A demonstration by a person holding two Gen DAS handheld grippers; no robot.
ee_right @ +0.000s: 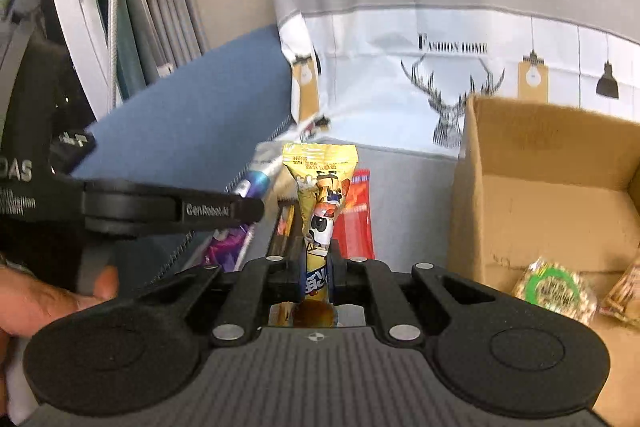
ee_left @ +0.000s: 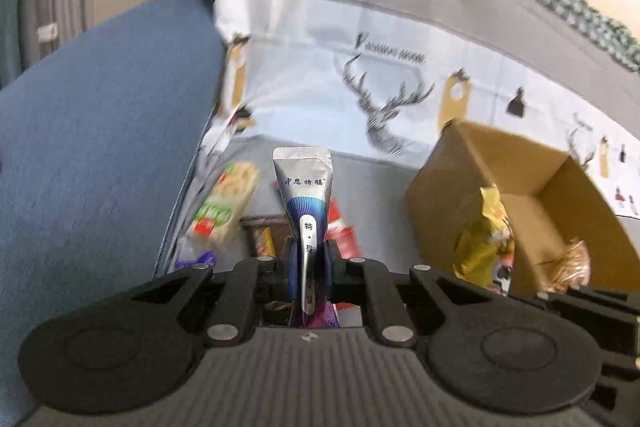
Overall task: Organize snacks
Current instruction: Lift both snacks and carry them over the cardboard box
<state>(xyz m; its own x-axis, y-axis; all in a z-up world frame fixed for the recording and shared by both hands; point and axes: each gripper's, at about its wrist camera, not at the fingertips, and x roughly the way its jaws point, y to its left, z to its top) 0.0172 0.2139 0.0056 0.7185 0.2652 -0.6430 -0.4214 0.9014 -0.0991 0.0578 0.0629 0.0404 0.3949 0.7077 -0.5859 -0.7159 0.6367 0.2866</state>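
Observation:
My left gripper [ee_left: 308, 259] is shut on a silver and blue snack pouch [ee_left: 303, 187] and holds it upright above the snack pile. My right gripper [ee_right: 318, 263] is shut on a yellow snack packet [ee_right: 320, 187], also upright. The yellow packet shows in the left wrist view [ee_left: 486, 239] at the cardboard box [ee_left: 528, 187]. The left gripper and its pouch [ee_right: 256, 179] show at the left of the right wrist view. The open cardboard box [ee_right: 552, 187] sits to the right, with a green-labelled snack [ee_right: 554, 289] and another wrapped snack [ee_right: 624, 291] inside.
Loose snacks lie on the grey cloth: a cracker pack [ee_left: 224, 207], a red packet [ee_right: 358, 215], a purple packet [ee_right: 224, 247]. A blue cushion [ee_left: 100, 127] lies on the left. A printed deer cloth [ee_right: 440, 87] hangs behind.

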